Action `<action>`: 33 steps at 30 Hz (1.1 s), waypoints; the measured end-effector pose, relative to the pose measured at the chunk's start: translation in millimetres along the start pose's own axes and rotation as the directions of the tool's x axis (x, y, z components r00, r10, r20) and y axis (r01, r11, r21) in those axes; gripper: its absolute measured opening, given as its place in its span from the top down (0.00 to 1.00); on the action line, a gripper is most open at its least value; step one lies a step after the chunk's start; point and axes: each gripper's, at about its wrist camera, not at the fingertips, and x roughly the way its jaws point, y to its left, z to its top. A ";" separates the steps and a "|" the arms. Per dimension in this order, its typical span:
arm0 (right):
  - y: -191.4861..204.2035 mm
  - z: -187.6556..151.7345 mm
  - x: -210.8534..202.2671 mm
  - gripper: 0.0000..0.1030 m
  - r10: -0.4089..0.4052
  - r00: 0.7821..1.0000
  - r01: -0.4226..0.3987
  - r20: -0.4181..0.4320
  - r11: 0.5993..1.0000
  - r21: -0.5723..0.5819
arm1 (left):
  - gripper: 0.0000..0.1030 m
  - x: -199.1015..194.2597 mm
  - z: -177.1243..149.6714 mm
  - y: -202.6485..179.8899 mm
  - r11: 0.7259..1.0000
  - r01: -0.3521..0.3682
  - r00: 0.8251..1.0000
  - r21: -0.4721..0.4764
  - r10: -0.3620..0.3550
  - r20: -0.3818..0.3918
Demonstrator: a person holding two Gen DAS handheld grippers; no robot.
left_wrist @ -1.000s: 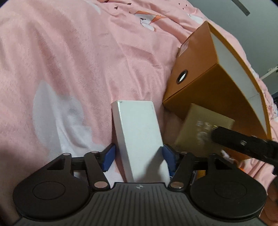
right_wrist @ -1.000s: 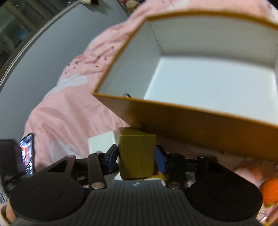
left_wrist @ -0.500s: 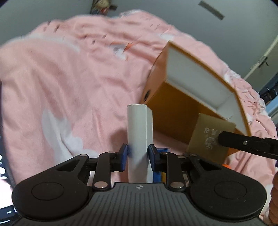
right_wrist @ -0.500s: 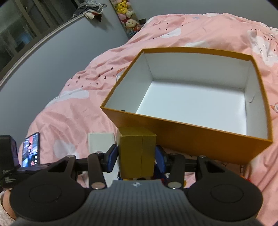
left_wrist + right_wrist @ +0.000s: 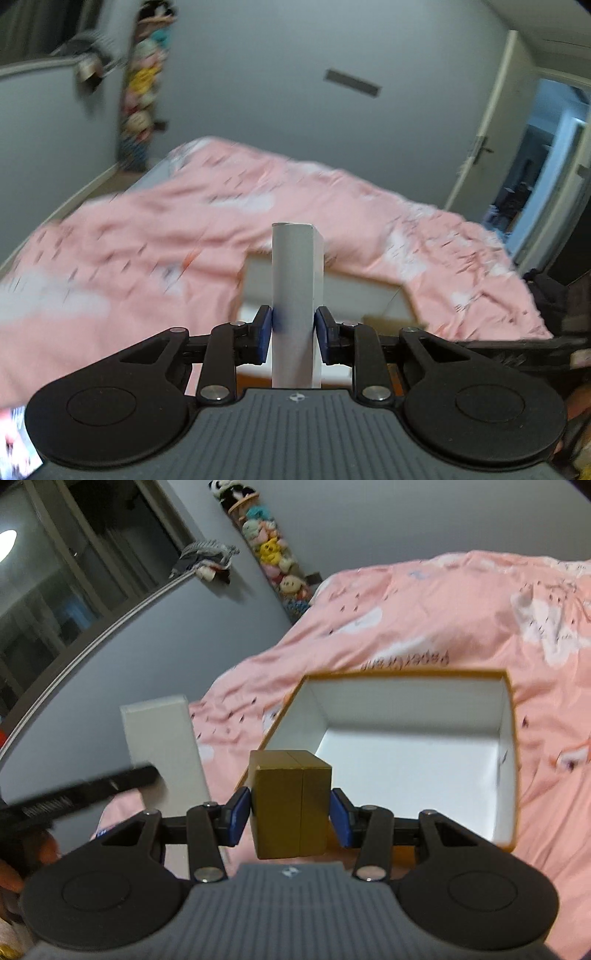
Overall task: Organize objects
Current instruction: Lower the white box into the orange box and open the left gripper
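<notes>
Above the pink duvet [image 5: 424,602], the left gripper [image 5: 294,334] is clamping a white box [image 5: 295,306] while the right gripper [image 5: 291,814] is gripping a gold box [image 5: 291,808] before the open orange box [image 5: 511,760].

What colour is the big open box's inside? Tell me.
White inside the open box, with orange-brown outer walls and rim; the right wrist view shows it best.

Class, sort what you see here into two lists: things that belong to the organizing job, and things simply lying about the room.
Belongs to the job:
- white box, held in the left claw
- gold box, held in the right claw
- open orange box, empty

Lying about:
- pink duvet
- plush toys on the wall
- door
</notes>
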 end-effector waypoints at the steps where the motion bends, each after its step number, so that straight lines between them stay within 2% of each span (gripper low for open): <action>1: -3.3 6.2 0.5 0.53 -0.012 1.000 0.012 0.009 1.000 -0.001 | 0.72 7.7 10.8 -6.0 1.000 0.023 1.000 0.013 -0.023 0.001; 5: -20.8 25.8 11.9 0.53 -0.085 0.996 0.085 0.028 0.996 -0.006 | 0.72 59.4 38.4 -24.1 0.997 0.074 0.995 0.038 -0.071 -0.072; 9: -42.1 31.6 36.2 0.53 -0.137 0.991 0.137 -0.002 0.991 -0.009 | 0.72 124.3 35.5 -29.3 0.997 0.044 0.979 0.059 -0.031 -0.203; 11: -52.5 28.9 50.2 0.53 -0.152 0.988 0.152 -0.033 0.988 -0.003 | 0.72 149.9 24.0 -27.0 0.996 0.025 0.964 0.081 -0.002 -0.267; 16: -74.9 23.1 85.2 0.53 -0.143 0.983 0.146 -0.111 0.989 0.018 | 0.73 181.4 6.6 -21.2 0.983 -0.039 0.929 0.179 0.102 -0.356; 19: -81.5 21.2 101.8 0.53 -0.132 0.981 0.137 -0.140 0.990 0.024 | 0.73 200.4 1.5 -16.5 0.969 -0.088 0.893 0.229 0.178 -0.412; 21: -83.0 20.0 109.6 0.53 -0.122 0.981 0.128 -0.153 0.991 0.027 | 0.73 210.2 -2.6 -14.3 0.958 -0.113 0.874 0.264 0.222 -0.432; 25: -85.0 17.2 120.5 0.53 -0.112 0.977 0.118 -0.179 0.993 0.024 | 0.73 226.5 -13.6 -17.2 0.931 -0.148 0.849 0.334 0.293 -0.440; 29: -89.4 15.7 131.0 0.53 -0.110 0.973 0.117 -0.201 0.993 0.023 | 0.73 244.6 -23.9 -15.2 0.928 -0.151 0.821 0.340 0.310 -0.479; 30: -90.5 15.0 132.1 0.53 -0.112 0.973 0.119 -0.204 0.993 0.025 | 0.73 247.9 -26.5 -14.8 0.929 -0.151 0.816 0.337 0.309 -0.488; 33: -93.4 13.3 132.4 0.53 -0.127 0.969 0.134 -0.213 0.991 0.019 | 0.73 250.4 -31.3 -18.0 0.928 -0.150 0.818 0.340 0.310 -0.485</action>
